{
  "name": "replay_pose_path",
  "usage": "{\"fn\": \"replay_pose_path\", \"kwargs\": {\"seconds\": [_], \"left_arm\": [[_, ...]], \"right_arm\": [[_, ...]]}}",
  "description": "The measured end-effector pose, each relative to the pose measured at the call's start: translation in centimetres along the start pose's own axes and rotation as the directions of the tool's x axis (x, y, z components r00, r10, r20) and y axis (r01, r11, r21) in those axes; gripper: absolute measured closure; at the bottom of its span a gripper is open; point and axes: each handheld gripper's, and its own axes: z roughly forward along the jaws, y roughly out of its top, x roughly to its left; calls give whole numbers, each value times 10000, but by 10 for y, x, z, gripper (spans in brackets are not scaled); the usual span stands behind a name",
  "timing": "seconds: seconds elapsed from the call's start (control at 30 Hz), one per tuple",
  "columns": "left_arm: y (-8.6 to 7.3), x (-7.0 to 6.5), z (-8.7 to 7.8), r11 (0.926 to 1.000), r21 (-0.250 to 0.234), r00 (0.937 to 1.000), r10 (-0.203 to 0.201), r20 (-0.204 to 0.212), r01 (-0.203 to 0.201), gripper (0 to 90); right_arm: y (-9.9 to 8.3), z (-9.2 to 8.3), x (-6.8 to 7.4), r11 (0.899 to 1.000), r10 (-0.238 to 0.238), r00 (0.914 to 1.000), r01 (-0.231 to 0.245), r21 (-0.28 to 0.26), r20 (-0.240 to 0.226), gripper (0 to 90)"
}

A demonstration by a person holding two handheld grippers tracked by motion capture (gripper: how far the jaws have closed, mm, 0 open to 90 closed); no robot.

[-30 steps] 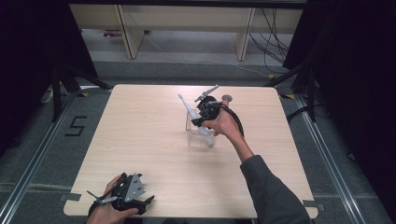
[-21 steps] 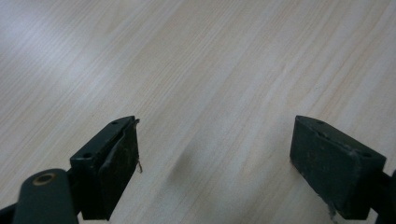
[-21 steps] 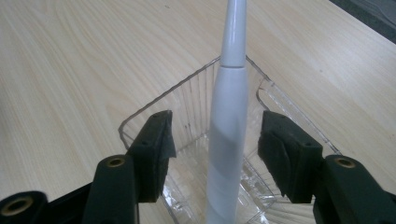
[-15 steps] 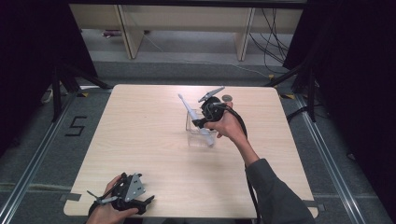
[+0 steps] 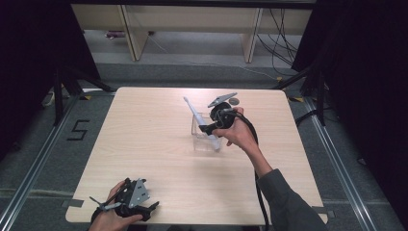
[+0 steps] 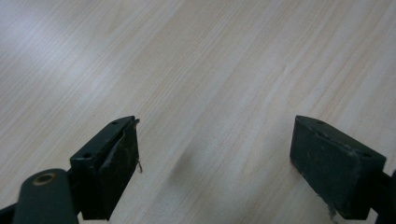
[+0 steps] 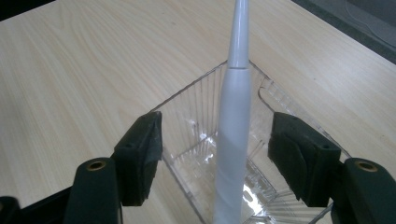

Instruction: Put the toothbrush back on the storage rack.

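The white electric toothbrush point(image 7: 232, 140) stands in the clear plastic container point(image 7: 196, 100), directly between the jaws of my right gripper point(image 7: 217, 158) and apart from both pads point(image 7: 144, 154). It leans away from me over the container's far wall, its base down inside near my side. My right jaws have just been opening and now stand wide on either side of the handle, pressing on nothing.

In my judgement the step in hand is the release. To do it well I should draw the gripper straight back along its own line, keeping both pads clear of the handle and of the thin container walls, so that neither is dragged or tipped. The lean looks settled, but the container looks light.

The toothbrush is slim and smooth, a thick rounded handle narrowing to a thin neck; the head is beyond the top of my gripper view. In the high view it point(image 5: 195, 115) rises slantwise past the container point(image 5: 204, 137).

My left gripper point(image 6: 215, 154) rests on the table point(image 5: 144, 144) near its edge, well apart, jaws wide open on bare wood.
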Motion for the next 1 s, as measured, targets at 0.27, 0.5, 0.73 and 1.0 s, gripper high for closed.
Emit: {"fn": "replay_pose_path", "kwargs": {"seconds": [0.27,0.5,0.73,1.0], "left_arm": [[0,0,0,10000,5,10000,2,-17,-2,150],[0,0,0,10000,1,10000,1,-12,-1,151],[0,0,1,10000,46,10000,32,-90,-31,151],[0,-1,1,10000,23,10000,-24,-2,24,150]], "right_arm": [[-5,-8,5,9998,-3,9999,1,-181,-135,349],[-13,-11,7,9995,-76,9998,71,-308,-161,345],[-18,-18,7,9987,230,9997,-233,-451,-80,337],[-29,-26,9,9949,296,9993,-315,-956,-217,331]]}}
